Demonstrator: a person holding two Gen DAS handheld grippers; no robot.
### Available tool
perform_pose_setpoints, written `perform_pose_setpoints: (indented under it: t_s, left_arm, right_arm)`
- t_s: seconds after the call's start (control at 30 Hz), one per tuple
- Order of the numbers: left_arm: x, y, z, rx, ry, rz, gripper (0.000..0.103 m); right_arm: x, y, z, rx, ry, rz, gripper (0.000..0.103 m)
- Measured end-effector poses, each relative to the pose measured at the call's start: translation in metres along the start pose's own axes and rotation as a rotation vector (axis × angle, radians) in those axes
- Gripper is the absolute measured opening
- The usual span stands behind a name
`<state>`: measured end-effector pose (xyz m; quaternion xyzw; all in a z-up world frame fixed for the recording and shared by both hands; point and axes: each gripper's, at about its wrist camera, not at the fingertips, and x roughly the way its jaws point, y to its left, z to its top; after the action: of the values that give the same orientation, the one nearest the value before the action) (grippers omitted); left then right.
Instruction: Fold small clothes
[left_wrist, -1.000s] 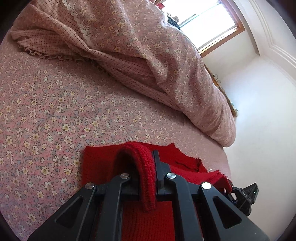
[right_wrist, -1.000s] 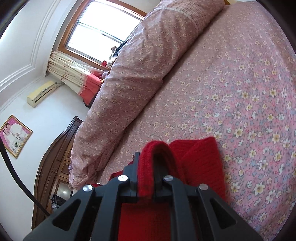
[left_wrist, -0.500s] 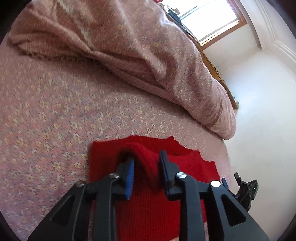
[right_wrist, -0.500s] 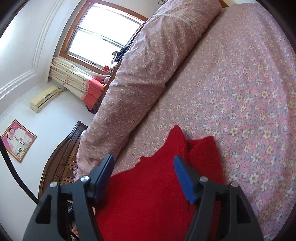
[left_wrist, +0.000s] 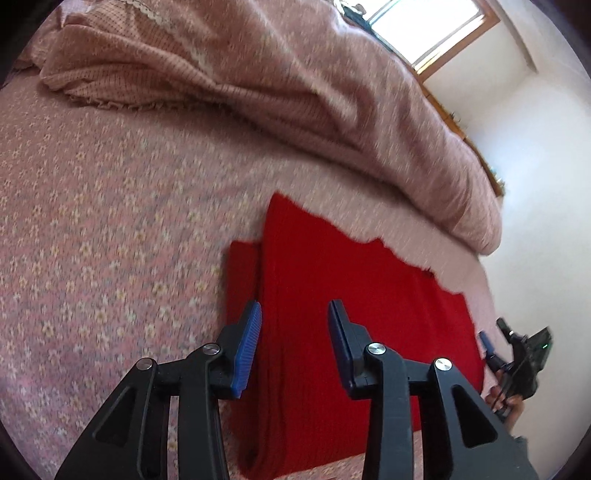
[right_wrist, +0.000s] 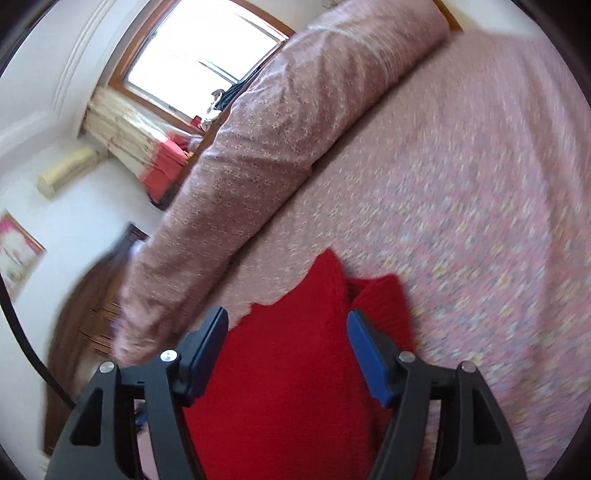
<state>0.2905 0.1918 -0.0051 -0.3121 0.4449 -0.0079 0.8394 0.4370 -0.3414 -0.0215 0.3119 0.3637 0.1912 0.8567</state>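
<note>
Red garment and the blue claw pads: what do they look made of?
Red garment: looks like thick matte knit, probably wool or acrylic, judging by faint ribbing and its soft rolled edge. Blue pads on the left claw: seem to be ridged rubber or plastic, given the fine ribbing; which one is unclear.

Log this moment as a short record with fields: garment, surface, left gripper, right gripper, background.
garment: red knitted garment, lying flat, folded over itself
surface: floral pink bedsheet
left gripper: jaws opening, pads clear of the knit, nothing held
right gripper: open above the garment, nothing held
background: rolled pink quilt beyond the garment, window behind it
</note>
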Motion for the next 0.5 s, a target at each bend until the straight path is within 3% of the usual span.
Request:
perform_pose_setpoints:
  t_s: [0.1, 0.3, 0.5]
  left_arm:
    - [0.003, -0.002, -0.006, 0.026, 0.017, 0.044, 0.03]
    - [-0.006, -0.001, -0.025, 0.031, 0.057, 0.047, 0.03]
    - [-0.02, 0.0, -0.043, 0.059, 0.045, 0.037, 0.04]
  right_arm:
    - [-0.004, 0.01, 0.0, -0.106, 0.009, -0.079, 0.071]
    - [-0.021, 0.001, -0.014, -0.246, 0.084, -0.106, 0.071]
    - [-0.048, -0.036, -0.026, -0.182, 0.145, -0.065, 0.071]
